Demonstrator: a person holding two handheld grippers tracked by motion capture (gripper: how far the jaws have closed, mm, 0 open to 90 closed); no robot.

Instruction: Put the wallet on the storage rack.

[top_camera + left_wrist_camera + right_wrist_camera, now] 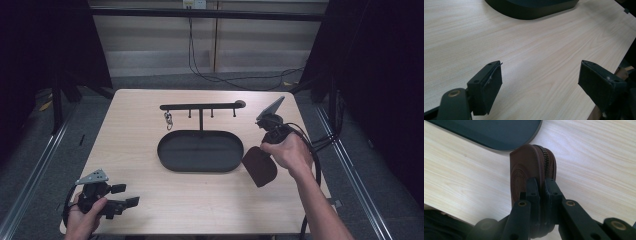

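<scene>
The right gripper (541, 187) is clamped on a small brown pouch (529, 170), its two black jaws pressed against either side of the pouch with almost no gap between them. The pouch looks like leather or something like it, dark reddish brown, with rounded corners and a flat, slim body. In the right gripper view a round embossed emblem shows on the face turned to the left, and a metal zipper runs up and over the curved edge at the top right. The gripper holds the pouch on edge, so its thin side faces the camera.

In the high view the pouch (260, 166) hangs below the right hand (286, 150), over the pale wooden counter (150, 210), just beside the right end of a dark oval tray (172, 162). Whether its lower edge touches the counter cannot be told. The right gripper view shows the tray's rounded end (499, 135) close behind the pouch.

A black stand with a horizontal bar (200, 106) rises from the far side of the tray; several short pegs hang down from the bar, and a small metal clasp (168, 120) dangles near its left end.

The left gripper (122, 196) sits at the near left corner of the counter, held in the left hand (82, 220), well apart from the tray and pouch. Its jaws stand wide apart with nothing between them; the left gripper view shows bare wood grain between the two pads (490, 85), with the tray's wall (531, 12) farther off.
</scene>
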